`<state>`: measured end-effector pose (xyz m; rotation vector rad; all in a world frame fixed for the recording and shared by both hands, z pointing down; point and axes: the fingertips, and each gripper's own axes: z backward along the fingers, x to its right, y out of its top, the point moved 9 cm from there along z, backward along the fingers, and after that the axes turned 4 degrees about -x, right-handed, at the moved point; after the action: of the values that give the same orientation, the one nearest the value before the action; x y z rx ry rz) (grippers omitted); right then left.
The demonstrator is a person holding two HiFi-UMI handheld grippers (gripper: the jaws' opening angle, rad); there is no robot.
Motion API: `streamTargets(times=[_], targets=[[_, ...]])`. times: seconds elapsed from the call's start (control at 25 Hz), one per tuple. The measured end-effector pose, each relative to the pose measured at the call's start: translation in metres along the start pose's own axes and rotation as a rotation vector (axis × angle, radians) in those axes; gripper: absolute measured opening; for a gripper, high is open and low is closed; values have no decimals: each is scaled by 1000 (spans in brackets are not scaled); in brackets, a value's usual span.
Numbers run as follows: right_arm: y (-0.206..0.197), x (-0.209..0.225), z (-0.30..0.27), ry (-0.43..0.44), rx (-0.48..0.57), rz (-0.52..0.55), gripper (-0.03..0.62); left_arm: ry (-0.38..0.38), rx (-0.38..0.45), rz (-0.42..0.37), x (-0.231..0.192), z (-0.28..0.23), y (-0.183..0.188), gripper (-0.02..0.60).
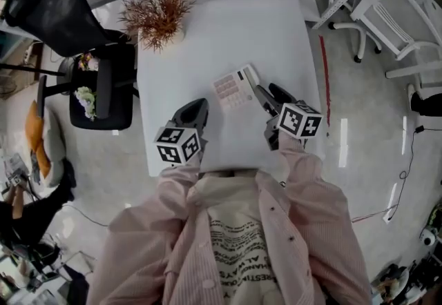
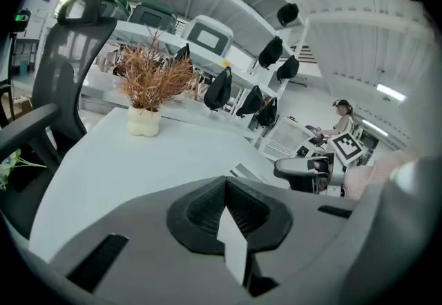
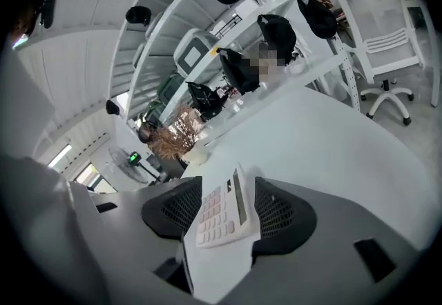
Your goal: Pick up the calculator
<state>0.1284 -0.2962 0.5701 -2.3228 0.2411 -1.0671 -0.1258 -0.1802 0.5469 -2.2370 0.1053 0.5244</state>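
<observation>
A white calculator point(image 1: 233, 88) with pale pink keys lies flat on the white table point(image 1: 228, 27), turned at an angle. My right gripper point(image 1: 264, 88) is just to its right with the jaws open. In the right gripper view the calculator point(image 3: 221, 214) shows between and just ahead of the two black pads, apart from them. My left gripper point(image 1: 199, 105) rests at the near left of the table, shut on nothing. Its pads meet in a seam in the left gripper view point(image 2: 226, 190), where the right gripper point(image 2: 280, 169) also shows at the right.
A dried reddish plant point(image 1: 159, 14) in a small white pot stands at the table's far left corner. A black office chair point(image 1: 62, 14) is left of the table. A white chair point(image 1: 394, 21) stands at the right. The table's near edge lies under my arms.
</observation>
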Motion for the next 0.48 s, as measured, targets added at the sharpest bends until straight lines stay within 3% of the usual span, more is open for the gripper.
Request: streamTargets(times=[0.48], targets=[[-10, 15, -45, -9, -184, 43, 212, -13, -67, 22, -21, -31, -12, 1]])
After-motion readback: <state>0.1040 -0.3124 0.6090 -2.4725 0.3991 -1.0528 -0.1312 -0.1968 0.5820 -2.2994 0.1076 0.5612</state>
